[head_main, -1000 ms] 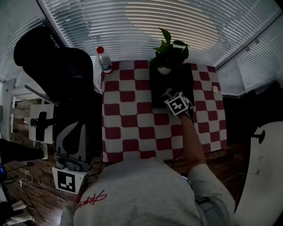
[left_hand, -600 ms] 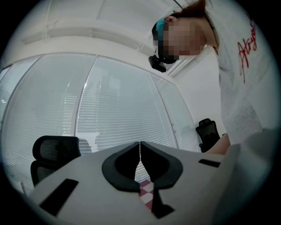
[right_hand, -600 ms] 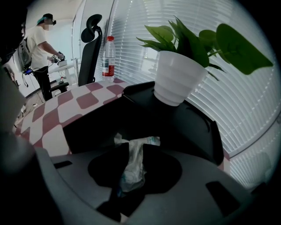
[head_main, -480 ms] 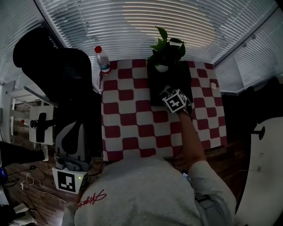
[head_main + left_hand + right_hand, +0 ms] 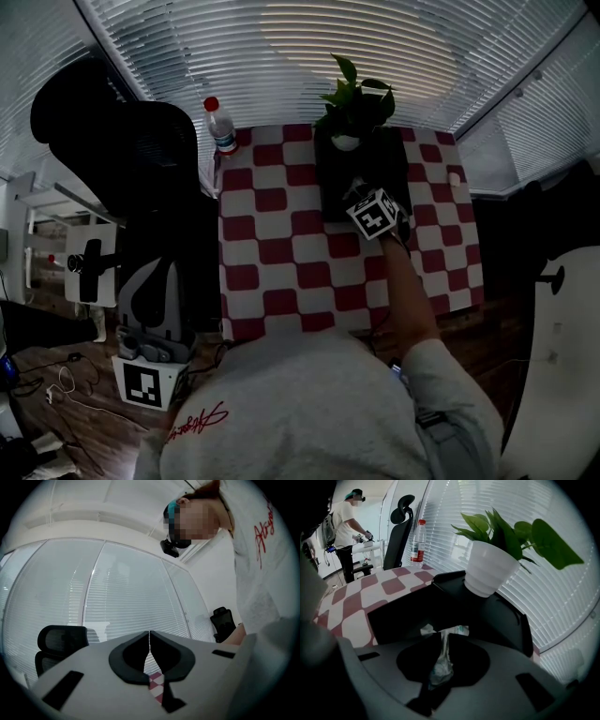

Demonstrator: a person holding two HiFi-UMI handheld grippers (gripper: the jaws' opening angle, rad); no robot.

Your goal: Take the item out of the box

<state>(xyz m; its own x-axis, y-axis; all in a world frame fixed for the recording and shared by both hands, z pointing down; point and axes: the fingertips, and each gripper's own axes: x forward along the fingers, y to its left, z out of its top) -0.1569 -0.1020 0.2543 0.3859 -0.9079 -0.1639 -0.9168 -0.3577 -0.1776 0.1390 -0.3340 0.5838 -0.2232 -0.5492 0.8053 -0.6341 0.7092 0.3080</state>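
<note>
A black open box [image 5: 386, 167] stands at the far side of the checkered table [image 5: 281, 253], with a potted plant [image 5: 354, 98] in its far end. My right gripper [image 5: 356, 194] reaches down into the box. In the right gripper view its jaws have just been closing, and the right gripper [image 5: 444, 635] now pinches a crumpled whitish wrapper [image 5: 439, 663] inside the box [image 5: 408, 609]. My left gripper [image 5: 157, 281] hangs off the table at the left, beside the chair. In its own view the left gripper [image 5: 149, 638] is shut with nothing between its jaws.
A white pot [image 5: 490, 573] with green leaves sits in the box just beyond the wrapper. A water bottle [image 5: 221, 127] stands at the table's far left corner. A black office chair [image 5: 141, 159] is left of the table. Blinds run behind. Another person [image 5: 344, 529] stands far off.
In the head view both grippers keep their places; only the camera has shifted slightly.
</note>
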